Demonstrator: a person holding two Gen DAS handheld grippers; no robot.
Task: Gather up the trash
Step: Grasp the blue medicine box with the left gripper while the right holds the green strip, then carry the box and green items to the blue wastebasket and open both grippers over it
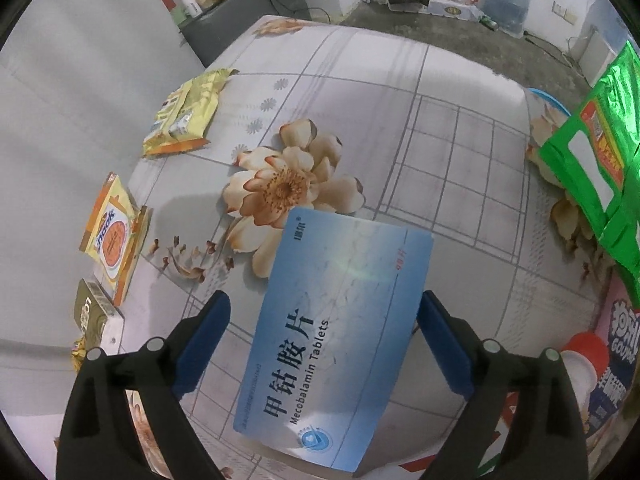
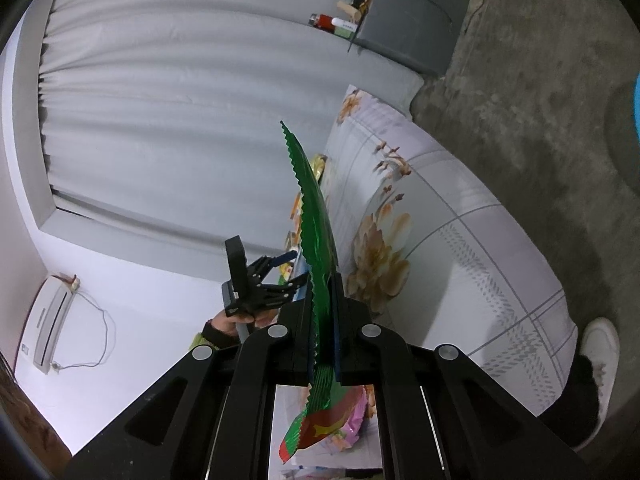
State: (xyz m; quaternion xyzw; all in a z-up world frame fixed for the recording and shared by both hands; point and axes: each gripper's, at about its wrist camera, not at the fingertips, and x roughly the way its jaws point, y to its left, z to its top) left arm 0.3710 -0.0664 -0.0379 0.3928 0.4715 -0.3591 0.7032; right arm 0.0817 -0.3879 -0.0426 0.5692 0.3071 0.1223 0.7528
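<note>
My left gripper point(image 1: 324, 320) is open, its blue pads either side of a blue Mecobalamin tablet box point(image 1: 336, 336) lying on the flowered tablecloth point(image 1: 440, 140); neither pad clearly touches it. My right gripper point(image 2: 324, 308) is shut on a green foil snack bag point(image 2: 316, 220), held edge-on above the table; the same bag point(image 1: 600, 152) shows at the right in the left wrist view. The left gripper point(image 2: 294, 266) also shows beyond it in the right wrist view.
A yellow snack bag point(image 1: 186, 114), an orange-yellow packet point(image 1: 114, 236) and a gold box point(image 1: 92, 316) lie along the table's left edge. A white bottle with a red cap point(image 1: 584, 364) and a pink packet point(image 1: 622, 336) sit at the right. A blue bin rim point(image 1: 548, 98) shows beyond the table.
</note>
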